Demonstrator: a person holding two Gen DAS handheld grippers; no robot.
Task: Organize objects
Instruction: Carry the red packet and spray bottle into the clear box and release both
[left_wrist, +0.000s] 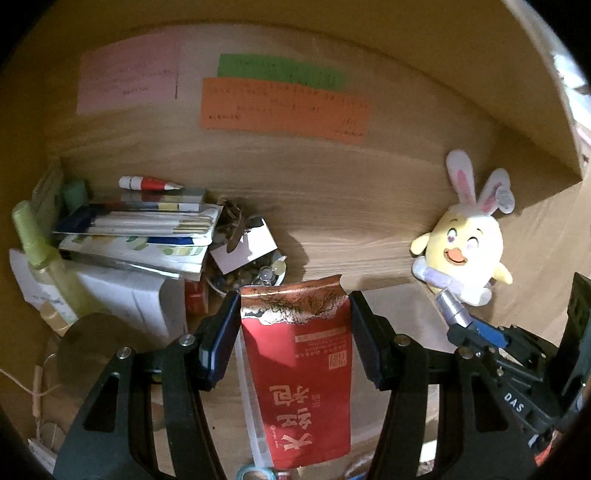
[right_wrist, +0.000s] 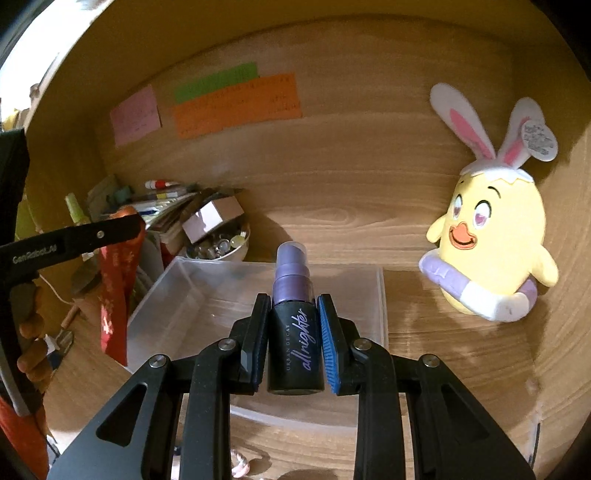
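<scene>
Both grippers are matte black linkage builds with 2 fingers each, silver screw heads at the pivots and triangular cutouts in the arms. The left gripper (left_wrist: 291, 328) has dark blue pads; the right gripper (right_wrist: 294, 343) has brighter blue ribbed ones. White "GenRobot.AI" lettering runs along the left one's side, "DAS" on the right's.

1. Wooden shelf nook (right_wrist: 332, 221), wood-grain floor & back wall.
2. Clear plastic bin (right_wrist: 192, 295) sits on shelf floor, centre.
3. Yellow chick plush w/ bunny ears (right_wrist: 491, 236) on floor at right, leaning on back wall.
4. Left corner: stack of books & stationery (left_wrist: 140, 229); just beside it a white bowl of small beads (right_wrist: 221, 251).
</scene>
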